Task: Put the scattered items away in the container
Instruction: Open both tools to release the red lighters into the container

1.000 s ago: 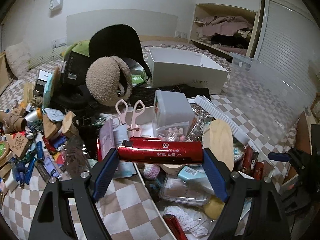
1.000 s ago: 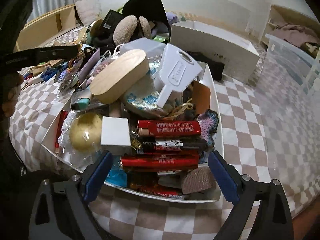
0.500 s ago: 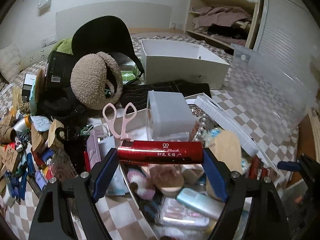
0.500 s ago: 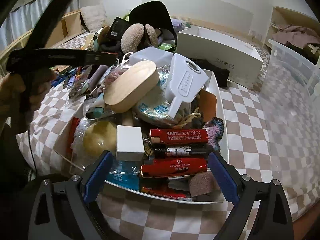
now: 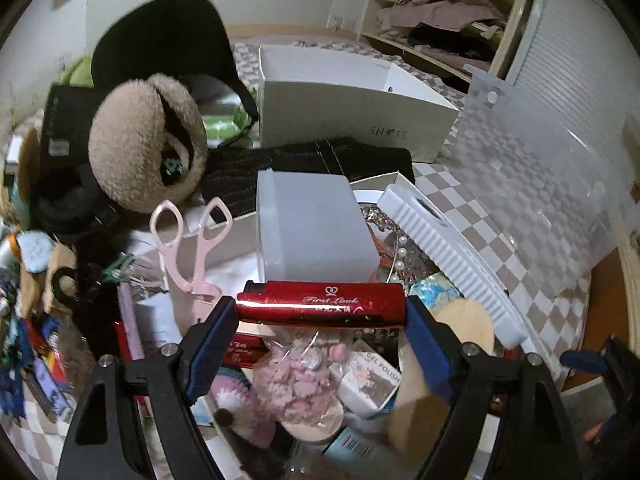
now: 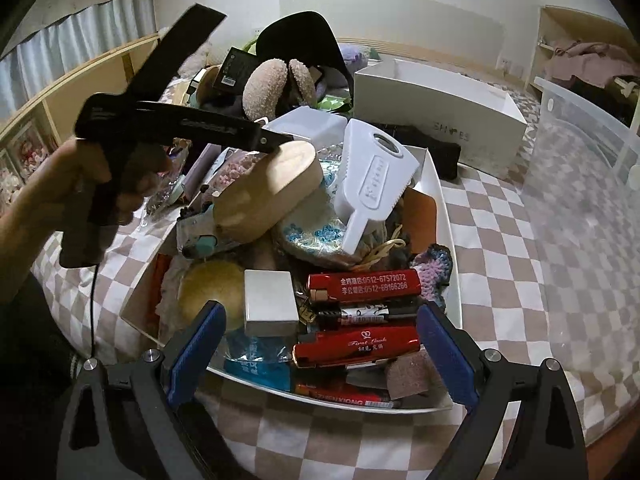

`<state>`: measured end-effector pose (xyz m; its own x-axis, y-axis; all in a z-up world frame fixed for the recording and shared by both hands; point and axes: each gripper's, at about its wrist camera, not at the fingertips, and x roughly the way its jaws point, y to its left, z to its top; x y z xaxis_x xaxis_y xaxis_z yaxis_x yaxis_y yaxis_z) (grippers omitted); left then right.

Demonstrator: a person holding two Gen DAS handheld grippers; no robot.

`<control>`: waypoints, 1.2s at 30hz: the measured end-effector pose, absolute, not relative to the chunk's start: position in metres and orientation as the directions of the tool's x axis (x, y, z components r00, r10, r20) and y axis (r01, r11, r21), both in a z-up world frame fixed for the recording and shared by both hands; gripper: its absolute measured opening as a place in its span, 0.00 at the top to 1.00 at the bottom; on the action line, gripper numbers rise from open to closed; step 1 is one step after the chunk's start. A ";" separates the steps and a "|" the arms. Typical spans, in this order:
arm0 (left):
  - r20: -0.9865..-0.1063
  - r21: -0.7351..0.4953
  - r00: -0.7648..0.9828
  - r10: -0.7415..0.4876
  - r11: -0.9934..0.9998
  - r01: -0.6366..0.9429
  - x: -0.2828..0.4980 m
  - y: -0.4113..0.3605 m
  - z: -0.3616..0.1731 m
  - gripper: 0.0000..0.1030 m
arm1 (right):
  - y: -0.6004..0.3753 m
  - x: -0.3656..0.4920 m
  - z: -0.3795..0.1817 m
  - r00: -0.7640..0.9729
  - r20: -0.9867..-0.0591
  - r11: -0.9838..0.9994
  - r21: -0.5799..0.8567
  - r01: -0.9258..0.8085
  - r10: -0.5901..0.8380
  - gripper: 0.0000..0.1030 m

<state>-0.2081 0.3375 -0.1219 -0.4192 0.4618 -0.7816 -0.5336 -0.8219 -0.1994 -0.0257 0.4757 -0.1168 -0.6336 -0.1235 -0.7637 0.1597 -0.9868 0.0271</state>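
My left gripper point(image 5: 320, 316) is shut on a red lighter point(image 5: 320, 304), held crosswise between the blue pads above the full white tray point(image 5: 380, 178). Below it lie a bag of pink beads point(image 5: 300, 376) and a frosted plastic box point(image 5: 314, 224). In the right wrist view my right gripper point(image 6: 320, 352) is open and empty at the near edge of the tray point(image 6: 444, 208). Red lighters point(image 6: 356, 346), a white comb point(image 6: 372, 184) and a wooden oval lid point(image 6: 272, 192) fill the tray. The left gripper's body point(image 6: 176, 124) hovers over its far left side.
A white shoe box point(image 5: 348, 96) stands behind the tray and a clear plastic bin point(image 6: 592, 184) to the right. Furry earmuffs point(image 5: 144, 140), a black cap point(image 5: 160, 48), pink scissors point(image 5: 192, 248) and several small items lie scattered to the left on the checkered bedspread point(image 6: 500, 272).
My left gripper has carried the red lighter forward and over the tray. My right gripper has drawn back and risen a little, staying open.
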 end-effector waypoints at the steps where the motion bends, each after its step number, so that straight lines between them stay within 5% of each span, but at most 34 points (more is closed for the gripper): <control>1: -0.784 -0.213 -0.410 0.466 -0.823 -0.527 -0.211 0.338 -0.123 0.19 | 0.476 -0.026 -0.117 -0.633 -0.764 -0.987 0.029 0.159 -0.125 0.07; 20: -0.750 -0.249 -0.414 0.516 -0.800 -0.546 -0.193 0.326 -0.102 0.08 | 0.466 -0.026 -0.103 -0.666 -0.733 -0.988 0.049 0.149 -0.137 0.07; 36: -0.644 -0.151 -0.561 0.520 -0.805 -0.573 -0.141 0.287 -0.057 0.01 | 0.459 -0.024 -0.085 -0.740 -0.672 -0.993 0.063 -0.098 0.030 0.00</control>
<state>-0.1411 0.2871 -0.0565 -0.5614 0.5200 -0.6437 -0.5731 -0.8055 -0.1509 -0.0237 0.4593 -0.0854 -0.7402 0.0302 -0.6717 -0.0979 -0.9932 0.0633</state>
